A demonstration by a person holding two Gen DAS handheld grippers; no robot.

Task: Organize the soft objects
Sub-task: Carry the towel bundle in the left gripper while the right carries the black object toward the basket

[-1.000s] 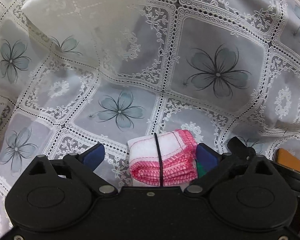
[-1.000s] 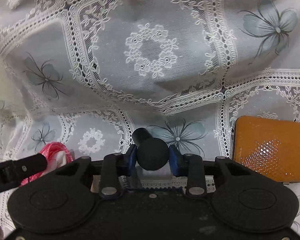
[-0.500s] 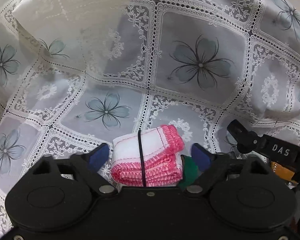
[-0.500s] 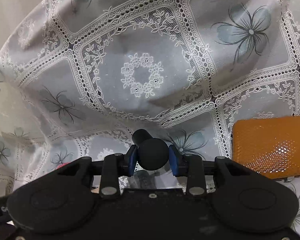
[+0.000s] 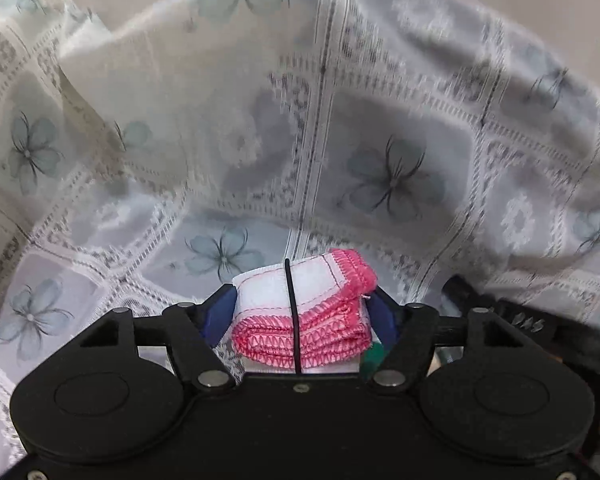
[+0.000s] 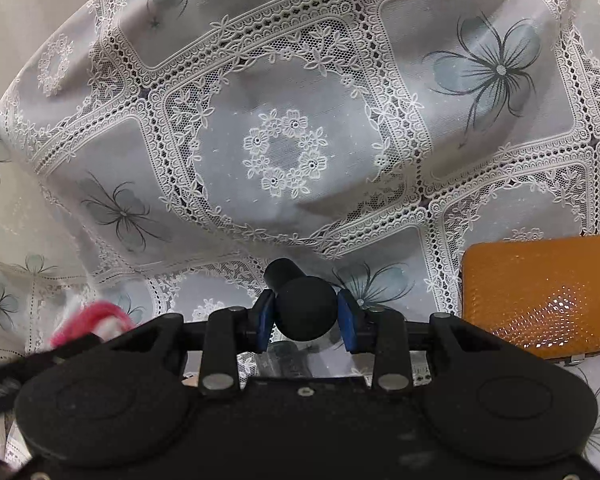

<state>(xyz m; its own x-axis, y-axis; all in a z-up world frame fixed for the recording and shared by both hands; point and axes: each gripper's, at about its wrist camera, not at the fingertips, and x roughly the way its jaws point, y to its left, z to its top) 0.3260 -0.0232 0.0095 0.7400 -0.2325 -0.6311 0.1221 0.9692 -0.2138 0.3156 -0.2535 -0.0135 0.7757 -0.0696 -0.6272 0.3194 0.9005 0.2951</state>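
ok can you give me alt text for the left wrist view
The left gripper is closed on a folded white cloth with pink stitched edges, a thin black band around it. Behind it, blurred, lies a lace tablecloth printed with grey-blue flowers.

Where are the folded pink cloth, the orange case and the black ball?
folded pink cloth [image 5: 312, 316], left wrist view, on its pink stitched edge.
orange case [image 6: 540, 292], right wrist view, on its top face.
black ball [image 6: 306, 307], right wrist view, on its rounded front.
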